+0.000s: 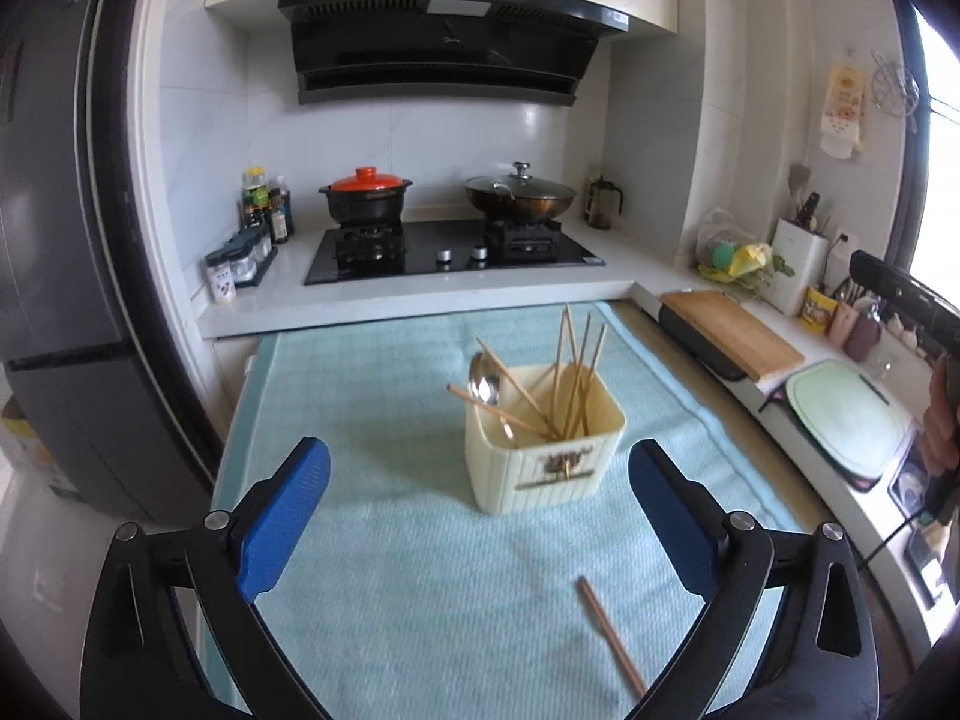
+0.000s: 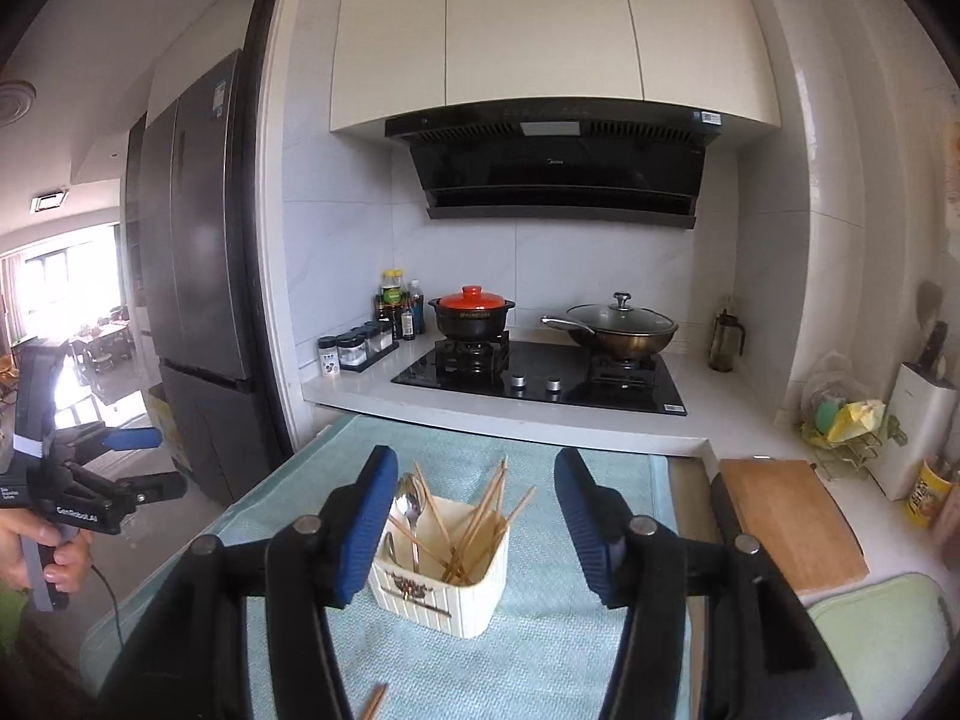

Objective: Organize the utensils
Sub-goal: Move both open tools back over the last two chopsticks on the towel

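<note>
Now both my tools are empty and backed off from the cream holder (image 1: 543,468), which sits mid-way on the blue towel (image 1: 372,396) over the worktop. Left tool (image 1: 480,516) has jaws spread wide, nothing between them; right tool (image 2: 474,531) has jaws parted about halfway, nothing gripped. Holder already has chopsticks (image 1: 573,378) and a spoon (image 1: 486,387) standing in it. One stray chopstick (image 1: 612,636) lies flat on the towel, near me, in front of the holder. Likely next step: fetch that one. Best to come down steep, straddle it across its width near the middle, pads flat on the cloth, close firmly so the thin stick doesn't roll out. Then tip it upright before dropping it in, clear of the leaning sticks.
</note>
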`<state>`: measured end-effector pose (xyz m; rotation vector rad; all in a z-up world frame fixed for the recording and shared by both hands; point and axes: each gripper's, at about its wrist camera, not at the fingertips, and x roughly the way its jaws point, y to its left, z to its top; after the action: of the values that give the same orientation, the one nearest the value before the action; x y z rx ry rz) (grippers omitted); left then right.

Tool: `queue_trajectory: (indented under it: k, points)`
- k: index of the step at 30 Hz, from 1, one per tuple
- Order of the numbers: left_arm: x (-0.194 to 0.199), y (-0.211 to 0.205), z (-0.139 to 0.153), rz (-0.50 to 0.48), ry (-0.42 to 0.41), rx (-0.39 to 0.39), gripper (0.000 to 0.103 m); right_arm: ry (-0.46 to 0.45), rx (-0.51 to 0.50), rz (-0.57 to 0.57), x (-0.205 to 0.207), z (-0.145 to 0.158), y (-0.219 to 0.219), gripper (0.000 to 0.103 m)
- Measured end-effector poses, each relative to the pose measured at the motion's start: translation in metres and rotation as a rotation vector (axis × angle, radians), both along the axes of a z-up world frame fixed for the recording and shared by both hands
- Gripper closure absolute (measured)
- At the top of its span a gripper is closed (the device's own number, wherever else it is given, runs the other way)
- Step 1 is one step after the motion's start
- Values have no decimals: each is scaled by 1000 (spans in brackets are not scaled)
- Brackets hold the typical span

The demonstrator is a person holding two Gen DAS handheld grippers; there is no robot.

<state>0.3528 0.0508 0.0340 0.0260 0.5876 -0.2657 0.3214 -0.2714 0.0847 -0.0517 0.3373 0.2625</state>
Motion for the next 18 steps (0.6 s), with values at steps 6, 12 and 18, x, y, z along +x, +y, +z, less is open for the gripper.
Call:
queue_trajectory:
  k: [6, 12, 18]
  points:
    - [-69, -5, -83, 54, 121, -54, 2, 130, -57, -52, -62, -84, -7, 48]
    - [-69, -39, -179, 63, 313, -122, 3, 466, 12, -26, -69, -212, -2, 62]
    - [-50, -71, -219, 24, 399, -65, 3, 594, 37, -23, -77, -260, -2, 62]
